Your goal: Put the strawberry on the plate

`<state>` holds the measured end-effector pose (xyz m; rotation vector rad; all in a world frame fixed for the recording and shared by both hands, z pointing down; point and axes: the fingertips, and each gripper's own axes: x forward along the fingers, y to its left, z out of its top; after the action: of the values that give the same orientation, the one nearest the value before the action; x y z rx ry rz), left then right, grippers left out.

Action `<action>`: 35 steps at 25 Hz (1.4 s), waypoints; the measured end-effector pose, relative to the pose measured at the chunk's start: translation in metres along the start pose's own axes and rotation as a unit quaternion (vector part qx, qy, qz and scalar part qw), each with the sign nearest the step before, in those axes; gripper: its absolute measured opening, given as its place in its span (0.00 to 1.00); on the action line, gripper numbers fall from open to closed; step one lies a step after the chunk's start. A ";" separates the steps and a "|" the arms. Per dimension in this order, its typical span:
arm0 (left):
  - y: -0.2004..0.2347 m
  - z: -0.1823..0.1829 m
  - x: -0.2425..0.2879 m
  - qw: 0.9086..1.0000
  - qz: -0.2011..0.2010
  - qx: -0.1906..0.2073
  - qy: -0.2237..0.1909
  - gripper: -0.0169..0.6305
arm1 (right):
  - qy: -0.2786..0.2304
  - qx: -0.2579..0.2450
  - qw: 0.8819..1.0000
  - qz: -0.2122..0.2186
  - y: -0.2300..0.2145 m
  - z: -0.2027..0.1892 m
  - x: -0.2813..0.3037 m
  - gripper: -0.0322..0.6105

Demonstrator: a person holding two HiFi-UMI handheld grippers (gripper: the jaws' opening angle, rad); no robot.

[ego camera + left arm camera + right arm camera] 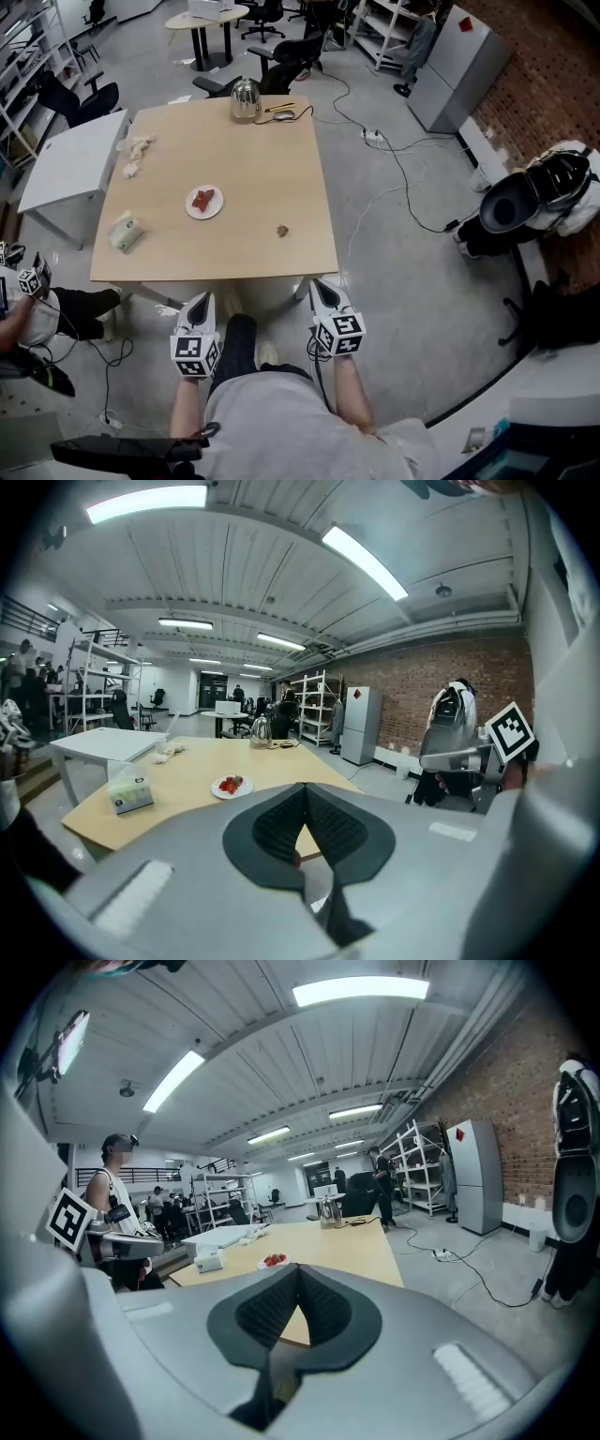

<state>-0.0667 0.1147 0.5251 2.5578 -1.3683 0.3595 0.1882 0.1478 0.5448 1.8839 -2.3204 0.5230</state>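
1. Short of the table's near edge, the left gripper (199, 304) and the right gripper (323, 286) both have their jaws pressed together, pinching nothing.
2. On the square light-wood table (267, 155), a small dark-red lump (282, 230), probably the strawberry, lies on bare wood well to the right of the round white plate (190, 206), which already holds red pieces.
3. Jaws arriving closed could knock the fruit rolling, and a hard squeeze could bruise it.
4. Only the head view shows the lump. Both gripper views show the plate, but their own jaws hide the table's near part.
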 end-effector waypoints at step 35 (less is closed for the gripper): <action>0.062 -0.017 0.169 0.996 0.014 -0.042 0.084 0.06 | 0.123 -0.029 0.991 0.032 -0.079 -0.026 0.192 0.06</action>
<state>-0.0297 -0.0464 0.5993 2.3849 -1.3295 0.4981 0.2175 -0.0358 0.6410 1.6213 -2.2151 0.6472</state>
